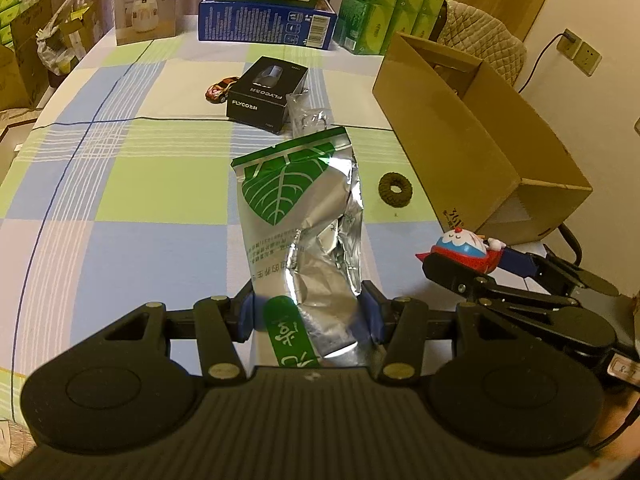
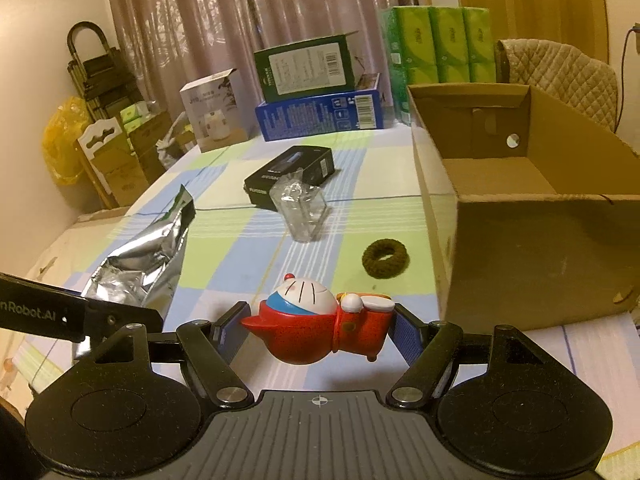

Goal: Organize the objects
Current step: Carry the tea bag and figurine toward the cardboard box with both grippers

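Note:
My left gripper (image 1: 308, 312) is shut on a crinkled silver foil pouch (image 1: 298, 216) with a green leaf print, held above the checked tablecloth. The same pouch (image 2: 148, 256) shows at the left of the right wrist view. My right gripper (image 2: 316, 330) is shut on a red, white and blue cartoon cat figurine (image 2: 320, 328) lying sideways between the blue pads. That figurine (image 1: 466, 250) and the right gripper (image 1: 476, 268) appear at the right of the left wrist view. An open cardboard box (image 2: 532, 216) stands to the right, its inside bare.
On the tablecloth (image 1: 120, 184) lie a dark knitted ring (image 1: 395, 189), a clear plastic container (image 2: 300, 212), a black FLYCO box (image 1: 267, 94) and a small toy car (image 1: 220, 89). Stacked product boxes (image 1: 266, 12) and green tissue packs (image 1: 388, 4) line the far edge.

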Tool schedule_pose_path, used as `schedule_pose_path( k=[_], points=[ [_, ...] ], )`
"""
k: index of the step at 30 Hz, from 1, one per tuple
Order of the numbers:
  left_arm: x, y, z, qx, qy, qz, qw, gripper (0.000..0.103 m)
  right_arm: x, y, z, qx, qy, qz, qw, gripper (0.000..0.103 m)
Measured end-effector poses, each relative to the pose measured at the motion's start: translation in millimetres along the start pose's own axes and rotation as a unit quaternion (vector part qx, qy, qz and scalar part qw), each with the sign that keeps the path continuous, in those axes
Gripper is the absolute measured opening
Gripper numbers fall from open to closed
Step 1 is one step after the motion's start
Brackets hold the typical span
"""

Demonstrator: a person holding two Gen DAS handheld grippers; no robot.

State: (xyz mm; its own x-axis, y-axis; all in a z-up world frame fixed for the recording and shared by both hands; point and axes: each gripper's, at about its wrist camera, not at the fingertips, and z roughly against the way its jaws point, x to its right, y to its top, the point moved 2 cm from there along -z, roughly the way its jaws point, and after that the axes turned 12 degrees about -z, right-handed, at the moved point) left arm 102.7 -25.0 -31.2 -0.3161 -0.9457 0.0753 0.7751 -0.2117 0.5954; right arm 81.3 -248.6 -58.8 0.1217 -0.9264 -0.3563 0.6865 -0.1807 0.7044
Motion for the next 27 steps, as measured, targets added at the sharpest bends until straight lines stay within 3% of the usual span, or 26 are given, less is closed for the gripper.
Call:
schedule_pose_path(
  k=[15, 27],
  points=[
    [12, 0, 16, 0.019, -0.011, -0.002, 0.9998, 0.047, 1, 6, 31, 0.018, -0.001, -0.003, 1.0, 0.071],
    [43, 36, 29, 0.051, -0.038, -0.024, 0.9977, 0.047, 31, 50, 78, 0.057, -0.026, -0.023, 0.998, 0.071]
  ],
)
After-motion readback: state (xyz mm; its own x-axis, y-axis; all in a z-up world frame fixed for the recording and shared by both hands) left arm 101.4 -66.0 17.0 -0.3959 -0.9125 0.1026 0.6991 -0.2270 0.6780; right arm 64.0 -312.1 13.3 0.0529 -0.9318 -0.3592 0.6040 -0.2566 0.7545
